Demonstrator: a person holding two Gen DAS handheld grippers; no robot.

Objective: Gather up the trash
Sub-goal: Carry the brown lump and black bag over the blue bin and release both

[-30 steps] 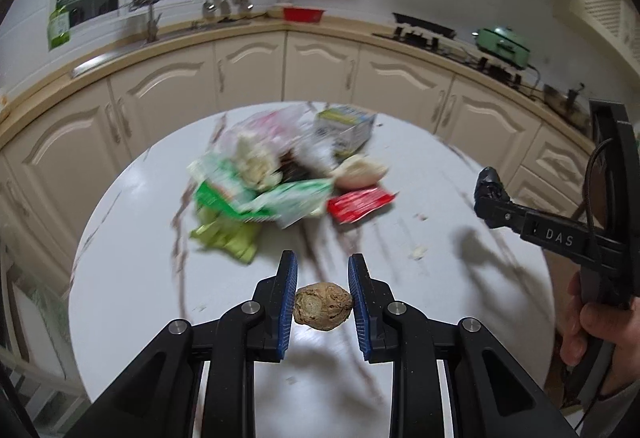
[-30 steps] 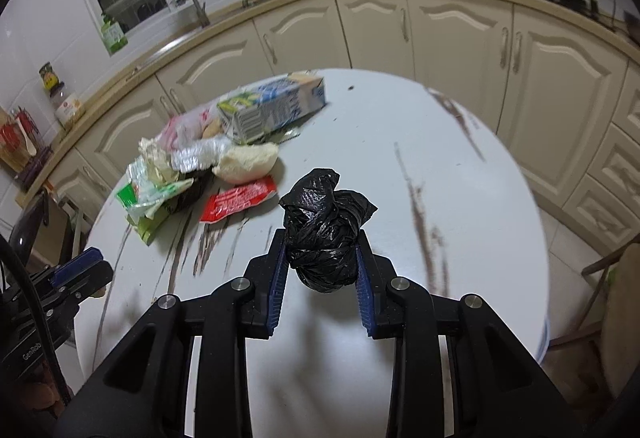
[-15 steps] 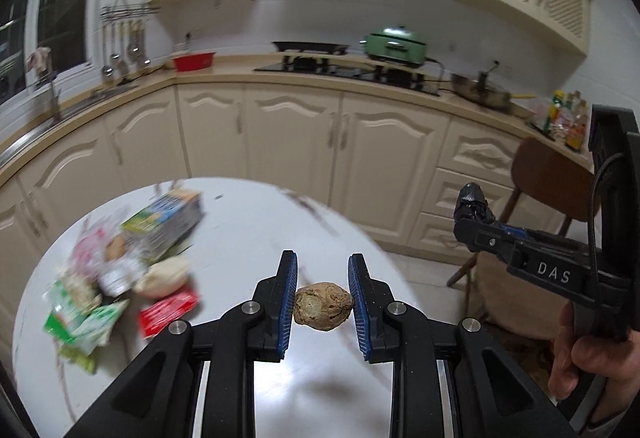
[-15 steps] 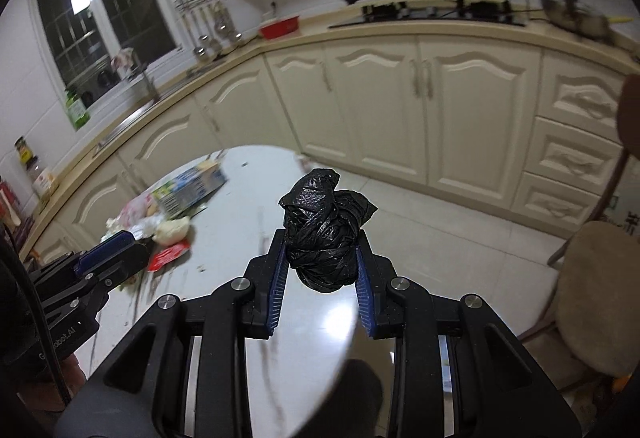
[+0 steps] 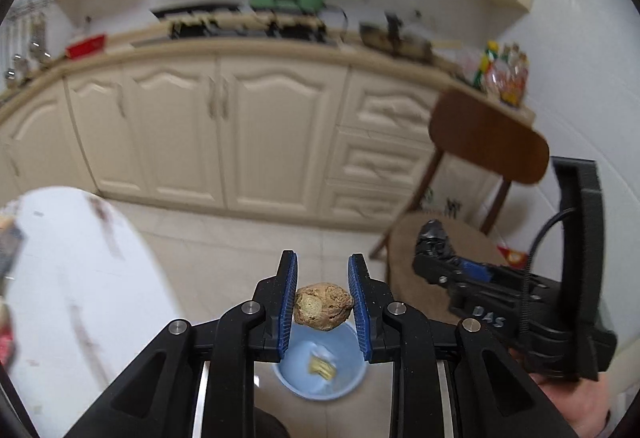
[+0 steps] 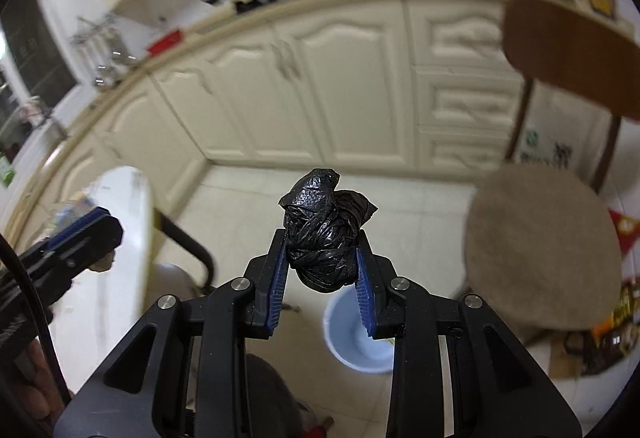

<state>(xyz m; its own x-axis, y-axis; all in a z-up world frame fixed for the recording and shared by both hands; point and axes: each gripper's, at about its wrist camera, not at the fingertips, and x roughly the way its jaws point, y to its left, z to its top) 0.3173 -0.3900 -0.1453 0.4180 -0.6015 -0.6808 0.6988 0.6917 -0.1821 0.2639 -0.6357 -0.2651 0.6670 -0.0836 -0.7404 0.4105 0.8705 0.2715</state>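
The white surface, which filled both views a second ago with its pile of wrappers, has slid to the far left edge; only a blurred scrap of that litter shows there now. Both views now look at floor, cabinets and a light blue bin below the tongs. Judgement: carry nearly over, drop comes next.

Left tongs: clenched on a brown, lumpy food scrap, hanging above the bin, which already holds a yellowish bit.

Right tongs: clenched on a knotted black plastic bag, bin just below and slightly right.

Wooden chair at right.

Writing: "DAS" on the right tongs' body in the left view. Labels on counter bottles unreadable.
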